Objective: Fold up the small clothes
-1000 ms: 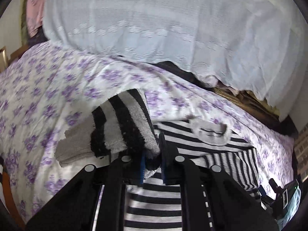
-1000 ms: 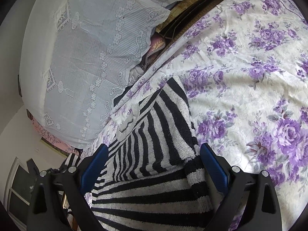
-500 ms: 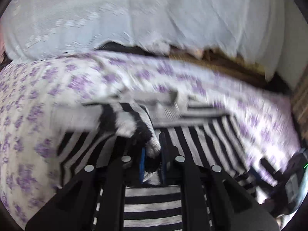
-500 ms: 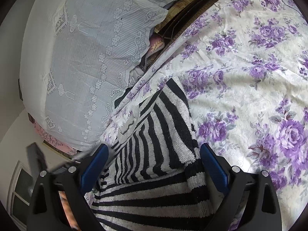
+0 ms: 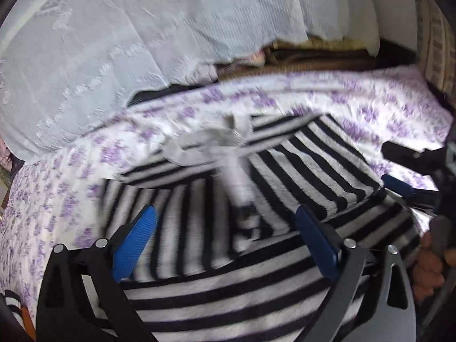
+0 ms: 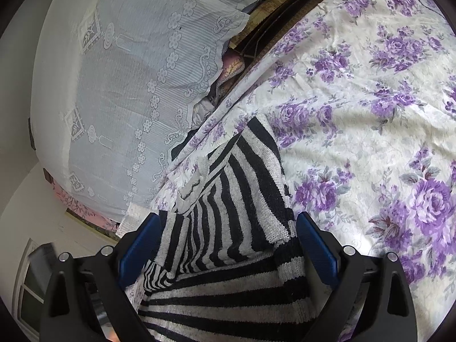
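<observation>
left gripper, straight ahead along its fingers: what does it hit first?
Most likely the striped sweater lying on the floral sheet; the open left gripper points down at its folded sleeves. Depth is blurred, so this is a judgement.

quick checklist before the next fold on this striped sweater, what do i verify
1. Left hand-held gripper released: ok. Its jaws have just been opening; the sleeve lies between the fingers, unpinched.
2. Right hand-held gripper free: ok, open over the striped sweater, pads not pressing.
3. Left sleeve folded across the body: ok, though blurred.
4. Right sleeve folded in: ok, it lies diagonally on the body.
5. Sweater flat on the floral sheet: cannot tell, the hem is out of view.
6. Collar smooth: cannot tell, blurred.
</observation>
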`<action>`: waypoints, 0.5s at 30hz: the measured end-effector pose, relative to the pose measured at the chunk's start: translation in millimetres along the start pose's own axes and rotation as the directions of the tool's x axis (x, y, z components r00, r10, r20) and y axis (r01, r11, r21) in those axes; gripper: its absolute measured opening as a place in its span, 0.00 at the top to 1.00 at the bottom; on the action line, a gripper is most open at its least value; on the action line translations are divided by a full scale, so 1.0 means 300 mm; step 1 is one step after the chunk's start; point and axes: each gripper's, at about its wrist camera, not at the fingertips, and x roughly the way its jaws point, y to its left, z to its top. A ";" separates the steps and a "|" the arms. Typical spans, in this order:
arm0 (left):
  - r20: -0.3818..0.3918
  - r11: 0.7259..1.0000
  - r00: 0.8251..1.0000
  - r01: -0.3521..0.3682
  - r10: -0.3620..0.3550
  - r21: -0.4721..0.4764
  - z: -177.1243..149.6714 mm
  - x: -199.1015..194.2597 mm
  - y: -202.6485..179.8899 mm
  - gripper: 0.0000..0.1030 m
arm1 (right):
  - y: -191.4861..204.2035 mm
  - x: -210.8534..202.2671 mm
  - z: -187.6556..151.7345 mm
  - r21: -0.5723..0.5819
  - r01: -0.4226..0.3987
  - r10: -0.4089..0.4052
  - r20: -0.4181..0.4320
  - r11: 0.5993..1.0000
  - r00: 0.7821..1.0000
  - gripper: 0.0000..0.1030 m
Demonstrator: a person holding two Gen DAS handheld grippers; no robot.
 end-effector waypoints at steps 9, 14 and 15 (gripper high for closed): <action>-0.064 0.953 0.987 -0.157 0.146 -0.258 -0.098 0.007 0.415 0.04 | 0.131 -0.006 -0.028 -0.097 -0.069 0.063 -0.065 0.993 0.996 0.05; -0.185 0.906 0.982 -0.115 0.042 -0.408 -0.198 0.166 0.535 0.04 | 0.160 0.018 -0.025 -0.106 -0.019 0.009 -0.090 0.994 0.996 0.09; -0.199 0.903 0.979 -0.114 0.032 -0.414 -0.218 0.186 0.541 0.04 | 0.156 0.034 -0.016 -0.083 -0.017 0.008 -0.106 0.996 0.994 0.13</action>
